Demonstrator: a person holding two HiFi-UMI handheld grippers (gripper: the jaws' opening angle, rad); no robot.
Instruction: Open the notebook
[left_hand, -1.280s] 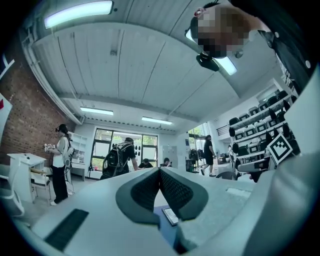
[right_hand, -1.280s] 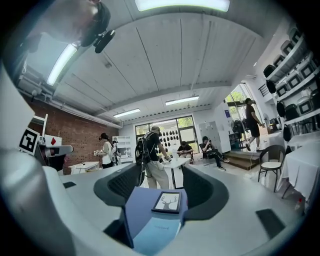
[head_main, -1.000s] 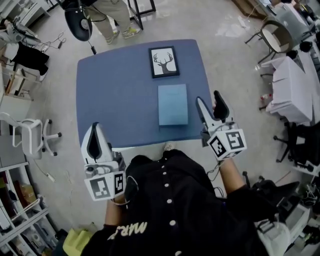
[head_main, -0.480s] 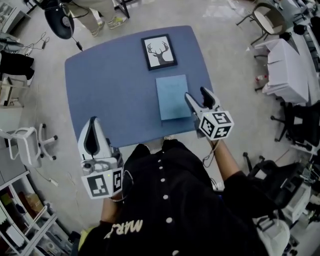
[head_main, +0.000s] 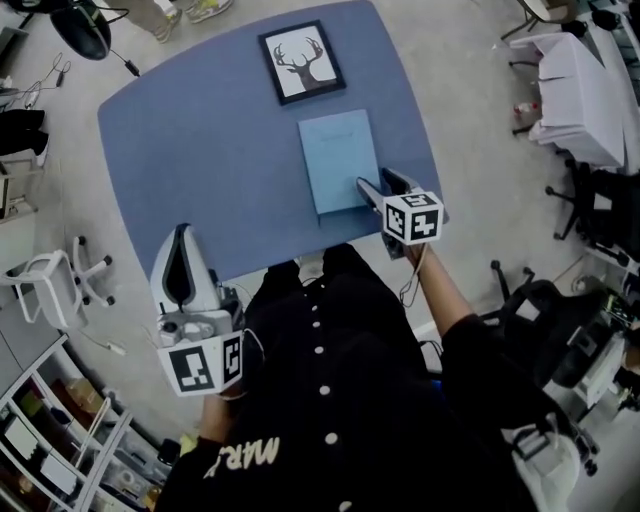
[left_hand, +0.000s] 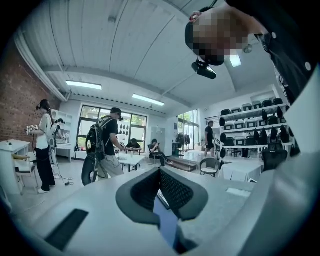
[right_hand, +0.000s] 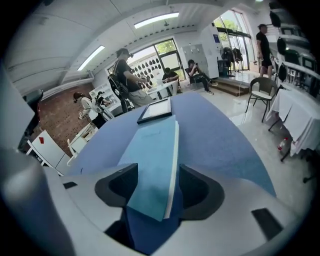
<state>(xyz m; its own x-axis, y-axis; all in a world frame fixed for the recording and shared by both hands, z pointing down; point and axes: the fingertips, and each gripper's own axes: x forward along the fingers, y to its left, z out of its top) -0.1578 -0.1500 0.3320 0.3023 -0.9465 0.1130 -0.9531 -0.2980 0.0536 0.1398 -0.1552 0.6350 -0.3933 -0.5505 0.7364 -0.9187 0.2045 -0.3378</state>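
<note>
A closed light-blue notebook (head_main: 338, 160) lies on the blue table (head_main: 210, 170), its long side running away from me. My right gripper (head_main: 378, 183) is down at the notebook's near right corner. In the right gripper view that corner of the notebook (right_hand: 152, 150) sits between the jaws of the right gripper (right_hand: 159, 187). The jaws are closing, with a gap still showing at each pad. My left gripper (head_main: 180, 232) hangs shut off the table's near left edge, holding nothing. In its own view the left gripper (left_hand: 160, 172) points level across the room.
A framed deer picture (head_main: 302, 62) lies on the table just beyond the notebook, also seen as the picture frame (right_hand: 156, 111). White chairs (head_main: 50, 280) and shelving stand on the floor to the left. More chairs and a covered table (head_main: 585, 85) are on the right. People stand farther off.
My right gripper has dropped from beside the table onto the notebook's near right corner and tipped downward. The left gripper has sunk a little at the left edge.
</note>
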